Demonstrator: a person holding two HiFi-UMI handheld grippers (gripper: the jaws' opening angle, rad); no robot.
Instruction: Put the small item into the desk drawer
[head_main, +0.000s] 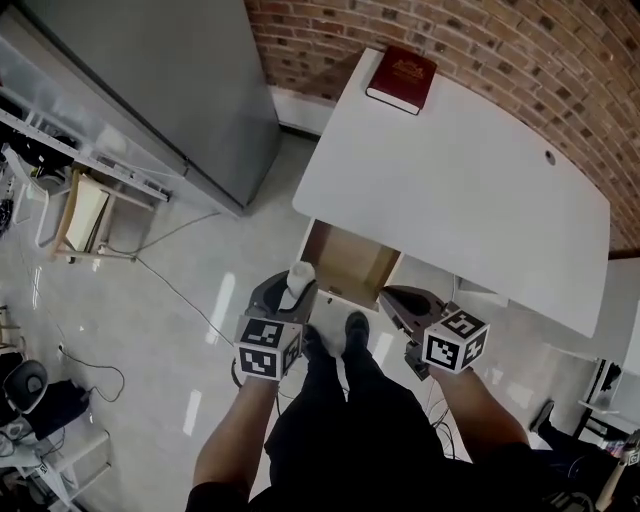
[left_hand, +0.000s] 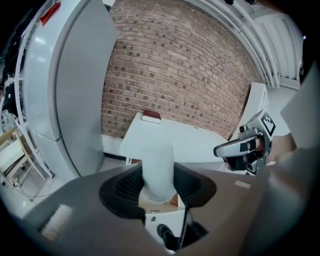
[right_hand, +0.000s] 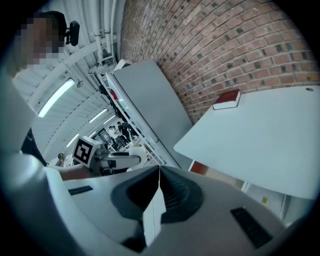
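The left gripper (left_hand: 158, 194) has its jaws clenched on the small item (left_hand: 158, 167), a pale, rounded white piece that stands upright between the dark ribbed pads and sticks out past their tips. The right gripper (right_hand: 159, 186) has its jaws pressed flat together with nothing between them. In the head view both grippers are held low in front of the person. The left one, with the item, is just off the near left corner of the open drawer (head_main: 345, 262); the item is outside the drawer, not in it. The right gripper is just beside the drawer's near right corner. The drawer's brown wooden inside is bare. It juts out toward the person from under the white desk (head_main: 470, 190). A dark red book (head_main: 402, 78) lies on the desk's far left corner, close to the brick wall (head_main: 480, 40). A tall grey cabinet (head_main: 150, 70) stands to the left, and the person's shoes (head_main: 356, 330) are on the pale floor between the grippers.
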